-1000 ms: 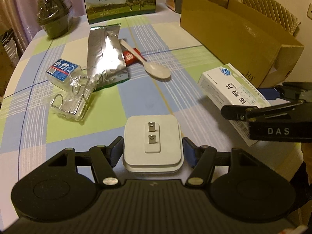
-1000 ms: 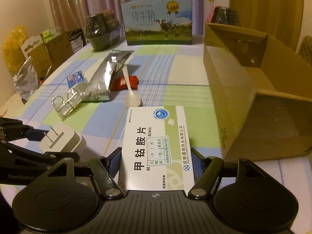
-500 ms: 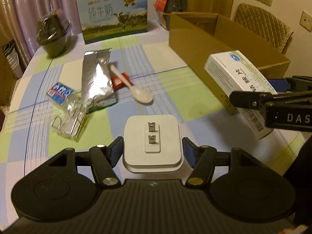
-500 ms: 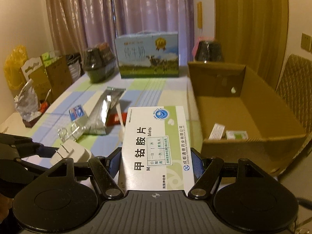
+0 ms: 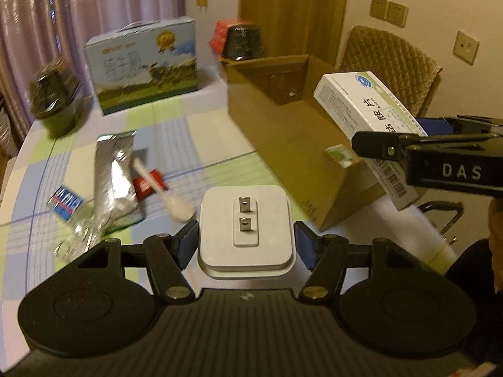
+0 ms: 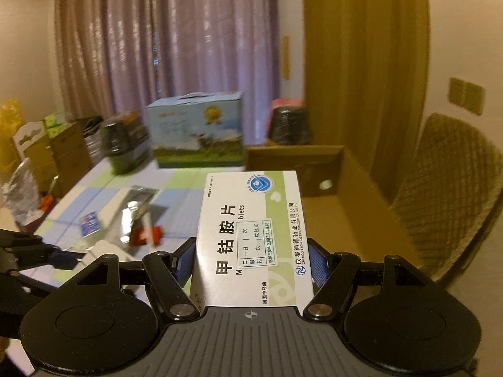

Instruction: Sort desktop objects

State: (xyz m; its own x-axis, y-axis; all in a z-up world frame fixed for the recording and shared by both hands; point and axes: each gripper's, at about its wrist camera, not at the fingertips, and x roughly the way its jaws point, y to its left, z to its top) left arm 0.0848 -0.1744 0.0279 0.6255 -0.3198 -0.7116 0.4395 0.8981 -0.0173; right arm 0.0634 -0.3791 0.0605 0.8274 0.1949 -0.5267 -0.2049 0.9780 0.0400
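My left gripper (image 5: 245, 240) is shut on a white plug adapter (image 5: 245, 226), held above the table's near edge. My right gripper (image 6: 251, 259) is shut on a white and green medicine box (image 6: 251, 238); that box also shows in the left wrist view (image 5: 367, 119), raised over the near end of the open cardboard box (image 5: 283, 132). The cardboard box (image 6: 352, 207) lies open at the right of the table, with a small green packet (image 5: 339, 154) inside. On the checked tablecloth lie a silver foil pouch (image 5: 114, 172), a white spoon (image 5: 169, 198), a red packet (image 5: 147, 183) and a crushed clear bottle (image 5: 72, 216).
A blue milk carton case (image 5: 144, 66) stands at the table's far edge, with dark wrapped bowls (image 5: 55, 100) to its left and another stack (image 5: 243, 42) behind the cardboard box. A woven chair (image 5: 389, 69) stands to the right. Bags and boxes (image 6: 34, 157) crowd the left.
Both grippers have risen with their objects. The right gripper has carried the medicine box up and over the cardboard box's near end. The items on the table have not moved.
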